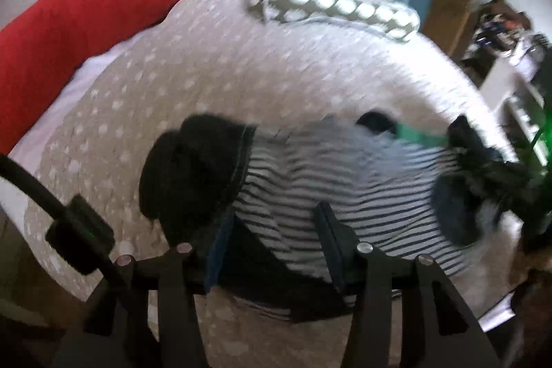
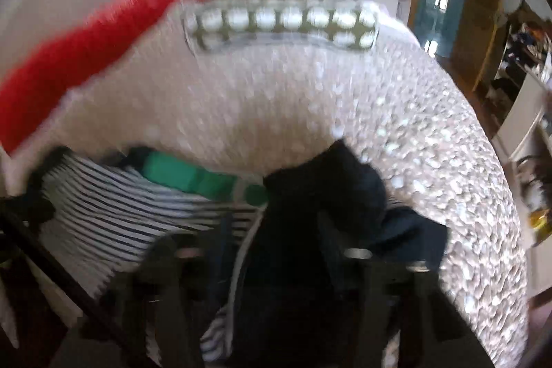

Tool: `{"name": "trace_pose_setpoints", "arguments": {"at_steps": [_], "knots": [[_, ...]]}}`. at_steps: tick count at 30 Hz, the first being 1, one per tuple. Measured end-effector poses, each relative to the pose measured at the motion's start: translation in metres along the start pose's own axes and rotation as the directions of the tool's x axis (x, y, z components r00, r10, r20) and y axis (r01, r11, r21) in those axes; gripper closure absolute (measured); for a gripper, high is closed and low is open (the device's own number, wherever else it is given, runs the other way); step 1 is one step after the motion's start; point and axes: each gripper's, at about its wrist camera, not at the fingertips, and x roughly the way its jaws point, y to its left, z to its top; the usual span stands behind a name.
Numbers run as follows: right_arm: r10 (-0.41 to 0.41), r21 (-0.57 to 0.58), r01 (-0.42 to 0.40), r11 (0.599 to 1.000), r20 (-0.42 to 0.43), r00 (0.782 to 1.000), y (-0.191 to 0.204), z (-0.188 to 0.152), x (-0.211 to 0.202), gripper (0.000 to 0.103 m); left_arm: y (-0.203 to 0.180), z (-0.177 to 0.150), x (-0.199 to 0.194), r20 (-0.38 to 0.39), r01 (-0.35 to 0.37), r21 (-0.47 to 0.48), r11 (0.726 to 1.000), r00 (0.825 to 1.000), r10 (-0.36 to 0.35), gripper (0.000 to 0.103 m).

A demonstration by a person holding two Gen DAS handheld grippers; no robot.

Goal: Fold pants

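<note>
The pants (image 1: 345,188) are white with thin black stripes and black cuffs, lying crumpled on a beige dotted bedspread (image 1: 241,64). In the left wrist view my left gripper (image 1: 272,250) has striped and black cloth between its fingers; the jaws look partly apart. The right gripper (image 1: 483,168) shows at the right end of the pants, blurred. In the right wrist view my right gripper (image 2: 276,250) is buried in dark cloth (image 2: 324,195) of the pants; the striped part (image 2: 114,216) stretches left. The jaw gap is hidden by cloth and blur.
A red cushion (image 1: 86,19) lies along the bed's far left. A folded dotted cloth (image 1: 331,6) lies at the far side of the bed, also in the right wrist view (image 2: 283,23). Shelves and clutter (image 1: 510,33) stand at the right, beyond the bed edge.
</note>
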Motion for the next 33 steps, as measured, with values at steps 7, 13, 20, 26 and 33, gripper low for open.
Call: {"name": "trace_pose_setpoints", "arguments": {"at_steps": [7,13,20,26,33], "knots": [[0.017,0.222,-0.042,0.974,0.112,0.994,-0.081,-0.036,-0.044,0.095,-0.005,-0.009,0.000,0.034,-0.024,0.038,0.999,0.999,0.023,0.053],[0.033,0.460,-0.108,0.881,0.168,0.985,-0.151,-0.105,-0.077,0.077,-0.014,-0.015,0.003,0.058,-0.069,0.083,0.994,0.996,0.065,0.049],[0.148,0.580,-0.277,0.766,0.261,0.954,-0.184,-0.113,-0.077,0.063,-0.012,-0.016,0.006,0.062,-0.068,0.079,0.994,0.996,0.063,0.047],[0.267,0.628,-0.427,0.651,0.338,0.903,-0.177,-0.094,-0.043,0.031,-0.013,-0.018,0.006,0.068,-0.067,0.085,0.994,0.996,0.061,0.045],[0.296,0.624,-0.413,0.663,0.287,0.911,-0.152,-0.066,-0.004,0.069,-0.014,-0.022,0.006,0.101,-0.067,0.075,0.995,0.993,0.059,0.041]]}}
